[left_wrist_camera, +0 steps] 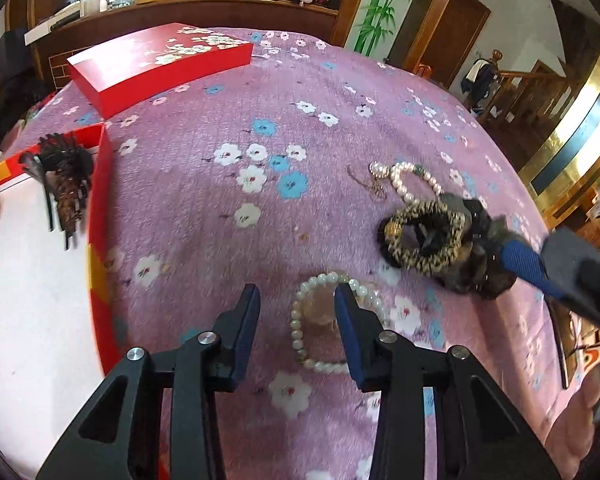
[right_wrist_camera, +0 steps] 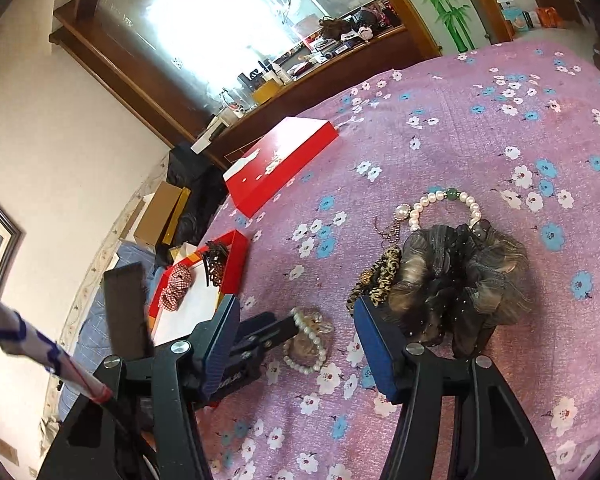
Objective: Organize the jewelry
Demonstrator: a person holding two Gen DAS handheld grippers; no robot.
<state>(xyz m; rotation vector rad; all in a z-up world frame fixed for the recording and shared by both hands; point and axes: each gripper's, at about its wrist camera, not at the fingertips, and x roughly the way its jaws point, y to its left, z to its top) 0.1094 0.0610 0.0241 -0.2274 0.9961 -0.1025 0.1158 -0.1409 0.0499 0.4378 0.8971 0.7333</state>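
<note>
Jewelry lies scattered on the purple flowered bed. My left gripper [left_wrist_camera: 297, 300] stands spread, one finger over the white bead bracelet [left_wrist_camera: 324, 324], pinching nothing. My right gripper [right_wrist_camera: 296, 320] is spread beside the dark scrunchie [right_wrist_camera: 460, 280]; red box [left_wrist_camera: 100, 216] at left.

Left wrist camera rides behind my left gripper [left_wrist_camera: 296, 300], looking steeply down on the purple floral cloth [left_wrist_camera: 260, 92], close over the white bead bracelet [left_wrist_camera: 320, 324]. Right wrist camera sits behind my right gripper [right_wrist_camera: 296, 320], tilted and aimed shallower, taking in wall and mirror [right_wrist_camera: 220, 20] beyond. Both views share the bracelet [right_wrist_camera: 306, 344], the pile of hair ties [left_wrist_camera: 440, 240] [right_wrist_camera: 456, 280], the red lid [left_wrist_camera: 160, 64] [right_wrist_camera: 280, 160] and the open red box [left_wrist_camera: 100, 216] [right_wrist_camera: 236, 264]. Each sees the other gripper.
</note>
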